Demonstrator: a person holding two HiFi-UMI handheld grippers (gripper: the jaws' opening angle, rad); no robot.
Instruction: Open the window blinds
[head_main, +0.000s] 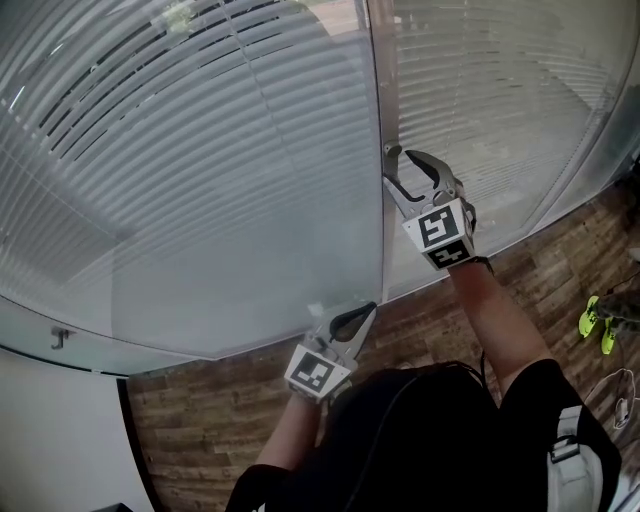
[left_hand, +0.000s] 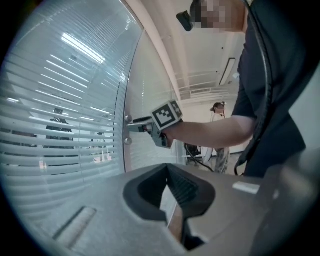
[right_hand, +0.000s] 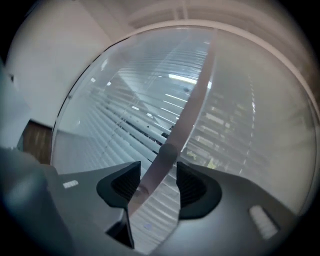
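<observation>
White slatted blinds (head_main: 200, 180) sit behind glass, out of reach. The small round metal knob (right_hand: 167, 149) on the grey frame strip (head_main: 380, 100) looks stiff and slick, so I'd pinch across it. My right hand-held gripper (right_hand: 157, 171) straddles it with jaws wide. My left hand-held gripper (head_main: 364, 313) is pinched together and empty.

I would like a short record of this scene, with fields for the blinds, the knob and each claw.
Blinds: lowered, behind glass, in two panes
Post: stands between the panes and carries a knob
Right claw: open, one jaw on each side of the knob, pads not pressing it
Left claw: shut, empty, low beside the glass
Floor: wood
</observation>
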